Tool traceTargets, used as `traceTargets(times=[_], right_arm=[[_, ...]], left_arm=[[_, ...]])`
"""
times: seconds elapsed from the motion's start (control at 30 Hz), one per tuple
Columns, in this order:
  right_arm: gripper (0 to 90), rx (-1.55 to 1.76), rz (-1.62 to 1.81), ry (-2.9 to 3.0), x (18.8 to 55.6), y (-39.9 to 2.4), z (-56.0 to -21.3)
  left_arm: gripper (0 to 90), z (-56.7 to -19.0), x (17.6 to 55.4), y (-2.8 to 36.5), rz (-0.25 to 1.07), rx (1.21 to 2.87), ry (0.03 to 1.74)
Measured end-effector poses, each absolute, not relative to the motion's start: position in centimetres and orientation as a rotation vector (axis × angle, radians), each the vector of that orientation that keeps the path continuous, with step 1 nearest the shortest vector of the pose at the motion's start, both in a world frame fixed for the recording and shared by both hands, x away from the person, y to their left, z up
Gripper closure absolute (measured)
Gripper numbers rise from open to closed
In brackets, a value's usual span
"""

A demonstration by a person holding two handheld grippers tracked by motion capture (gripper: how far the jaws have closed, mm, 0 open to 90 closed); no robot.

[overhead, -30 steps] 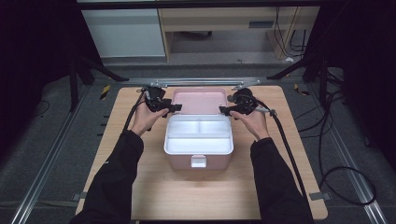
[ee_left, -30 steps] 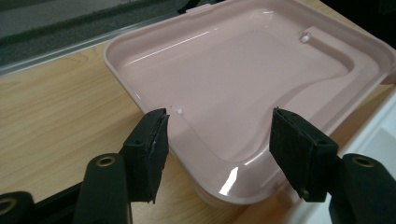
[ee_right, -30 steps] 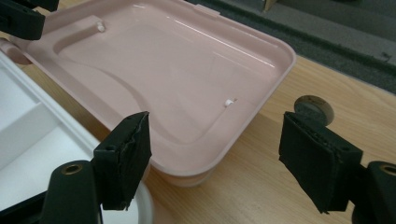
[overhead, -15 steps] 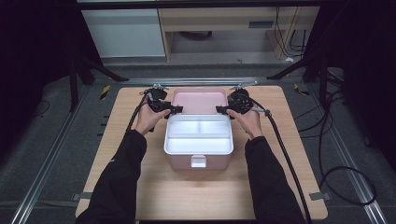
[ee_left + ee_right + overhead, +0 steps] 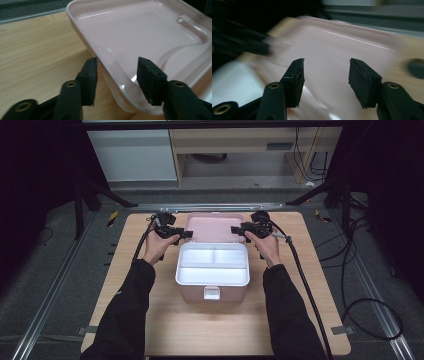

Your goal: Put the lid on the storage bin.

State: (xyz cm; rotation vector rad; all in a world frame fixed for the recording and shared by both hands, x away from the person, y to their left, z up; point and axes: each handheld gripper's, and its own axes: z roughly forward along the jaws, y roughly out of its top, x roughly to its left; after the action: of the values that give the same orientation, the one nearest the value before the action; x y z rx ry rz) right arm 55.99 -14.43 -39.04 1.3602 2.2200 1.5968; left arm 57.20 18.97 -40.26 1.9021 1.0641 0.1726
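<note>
A pink box [image 5: 212, 292] stands mid-table with a white divided tray [image 5: 212, 265] in its top. Its pink lid [image 5: 215, 227] lies open and flat behind it. My left gripper [image 5: 184, 234] is at the lid's left edge. In the left gripper view its jaws [image 5: 116, 75] straddle the lid's rim [image 5: 117, 72] near a corner. They have just been closing, and a wide gap still shows. My right gripper [image 5: 236, 229] is at the lid's right edge. The right gripper view is blurred, with the jaws [image 5: 325, 77] apart over the lid [image 5: 332, 45]; they have also been closing.
The wooden table [image 5: 165, 320] reaches to the front and both sides of the box. A white latch [image 5: 211, 293] is on the box's front. Cables [image 5: 305, 285] trail from both grippers across the table. Black stand legs [image 5: 100, 195] and a metal rail [image 5: 200, 206] lie behind.
Both grippers have edged slightly inward to the lid's side edges, the right one more than the left. Box, tray and lid lie as before.
</note>
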Motion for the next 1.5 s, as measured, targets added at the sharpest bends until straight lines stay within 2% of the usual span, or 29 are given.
traceTargets(times=[0.03, 0.1, 0.2, 0.3, 0.5, 0.67, 0.83, 1.23, 1.33, 1.5], right_arm=[[46.0, 1.360, 1.629, 2.224, 55.9, -14.1, -38.8], [43.9, 1.257, 1.461, 2.215, 55.6, -13.3, -38.1], [32.4, 1.258, 1.301, 2.199, 55.7, -13.8, -38.6], [31.5, 1.286, 1.215, 2.143, 55.4, -14.9, -39.5], [28.6, 1.367, 1.233, 2.129, 54.8, -16.2, -40.4], [26.1, 1.396, 1.197, 2.156, 54.7, -16.5, -40.8], [27.6, 1.435, 1.221, 2.194, 55.0, -15.9, -41.8], [32.6, 1.452, 1.275, 2.235, 56.3, -15.0, -42.7], [32.5, 1.447, 1.302, 2.235, 56.3, -15.2, -42.6], [33.2, 1.426, 1.299, 2.216, 56.1, -15.2, -42.2]], left_arm=[[60.1, -40.1, 56.9, 18.7, 0.187, 1.833, 1.065], [56.8, -39.9, 56.7, 17.9, 0.376, 1.968, 1.065], [46.7, -40.2, 56.8, 17.6, 0.356, 1.965, 1.062], [40.3, -40.6, 56.9, 17.4, 0.335, 1.950, 1.045], [40.6, -41.0, 57.3, 17.0, 0.338, 1.953, 1.051], [45.4, -41.1, 57.2, 17.2, 0.304, 1.941, 1.043], [48.2, -41.2, 56.8, 17.4, 0.262, 1.947, 1.032], [37.8, -42.1, 57.4, 17.4, 0.254, 1.989, 1.070], [38.6, -42.0, 57.4, 17.5, 0.229, 1.981, 1.074], [41.8, -41.7, 57.3, 17.4, 0.269, 1.973, 1.057]])
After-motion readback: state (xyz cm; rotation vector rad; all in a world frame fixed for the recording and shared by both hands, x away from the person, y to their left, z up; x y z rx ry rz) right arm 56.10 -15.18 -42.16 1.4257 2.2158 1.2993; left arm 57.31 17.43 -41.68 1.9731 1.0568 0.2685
